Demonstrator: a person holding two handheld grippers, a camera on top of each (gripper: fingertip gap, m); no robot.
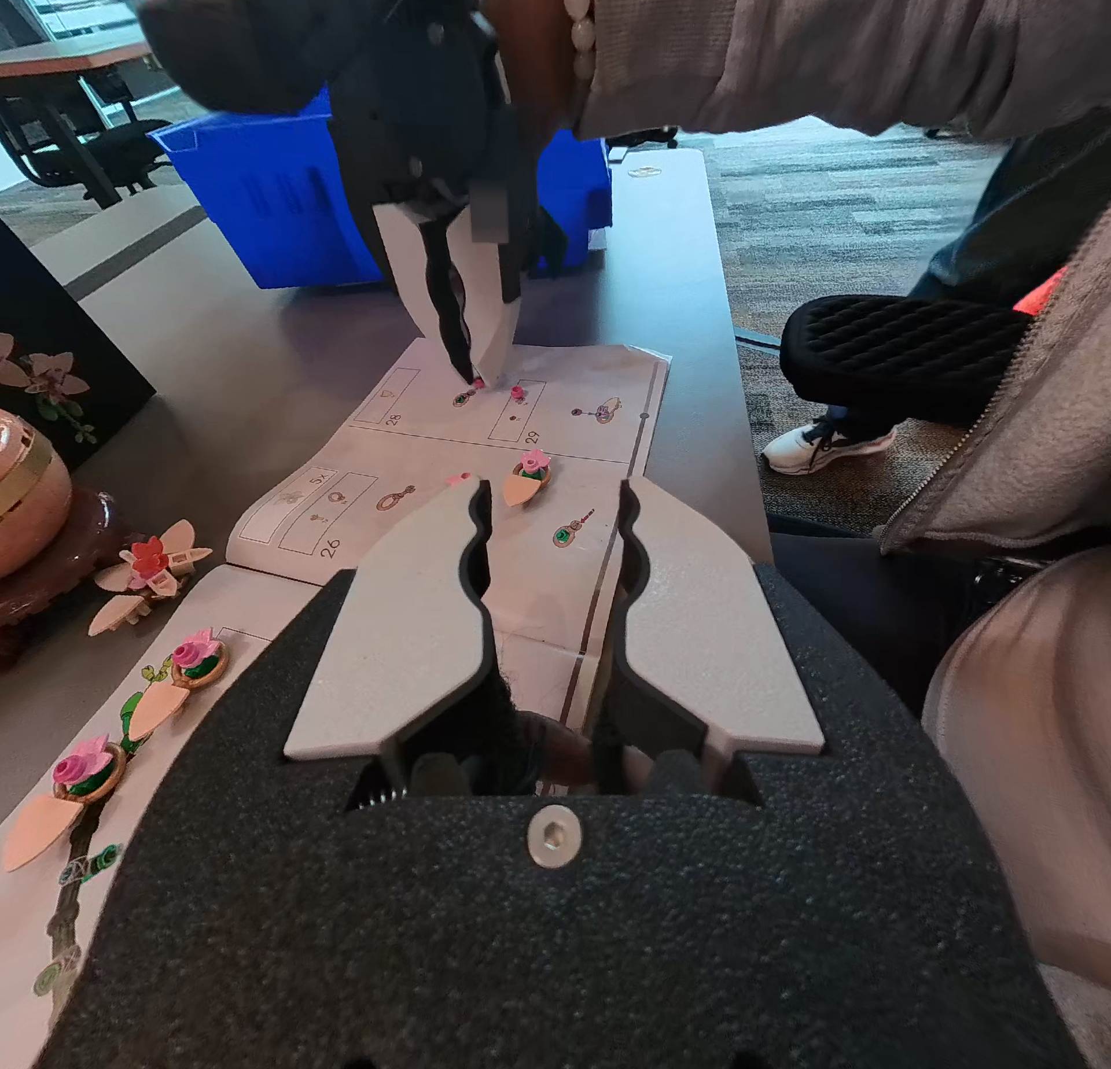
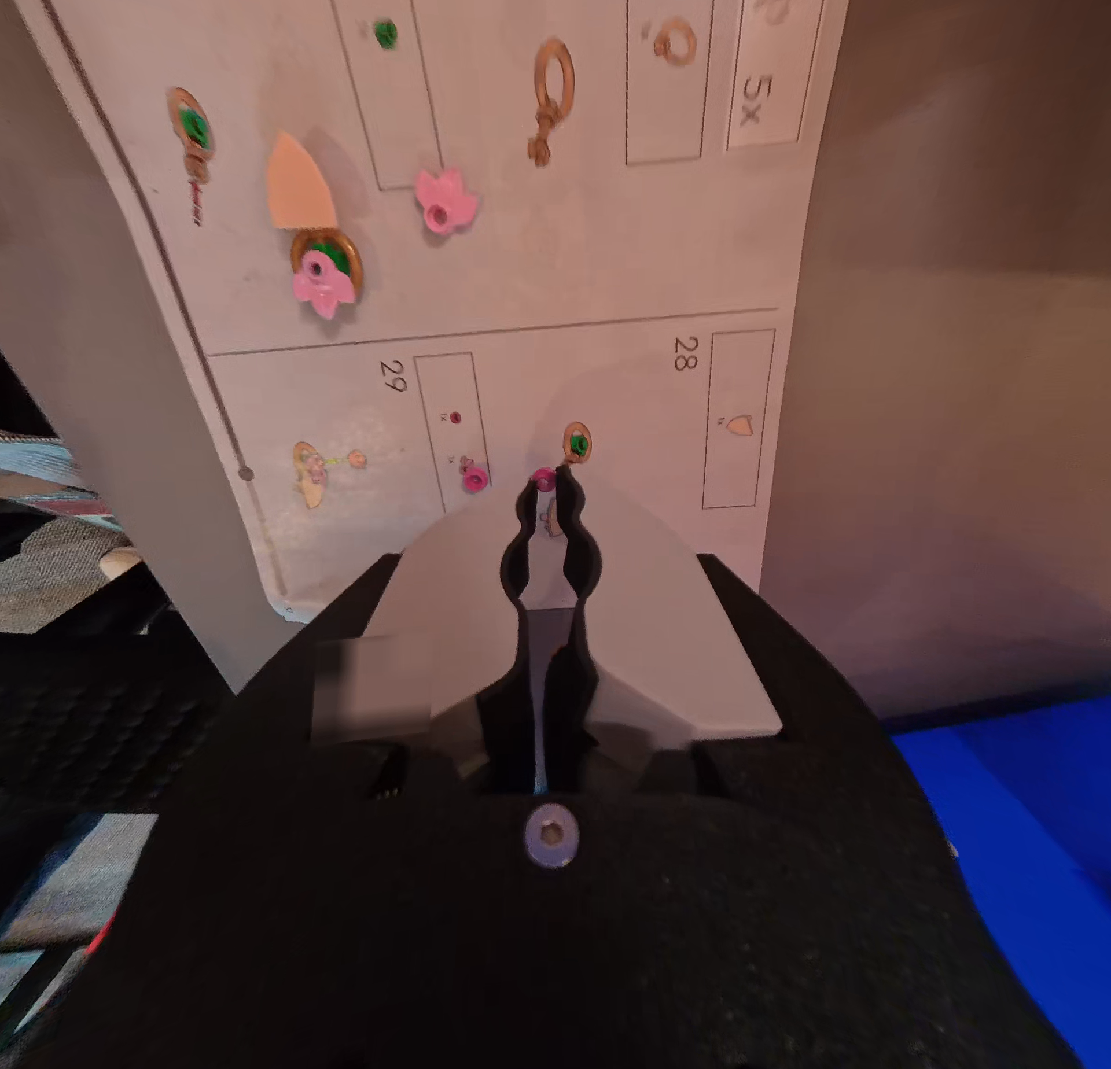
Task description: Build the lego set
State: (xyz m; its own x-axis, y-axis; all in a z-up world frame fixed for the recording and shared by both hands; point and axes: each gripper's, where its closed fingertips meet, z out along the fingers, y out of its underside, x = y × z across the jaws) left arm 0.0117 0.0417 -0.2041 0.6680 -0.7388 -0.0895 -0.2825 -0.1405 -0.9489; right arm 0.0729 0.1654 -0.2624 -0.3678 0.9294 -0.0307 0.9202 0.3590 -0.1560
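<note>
Pink stud (image 2: 544, 479) beside booklet's (image 2: 601, 259) loose flowers (image 2: 445, 202)

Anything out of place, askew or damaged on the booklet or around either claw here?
Nothing damaged or spilled. The booklet bows up along its fold rather than lying flat. Small pieces lie loose on it: a pink stud and a pink flower.
</note>
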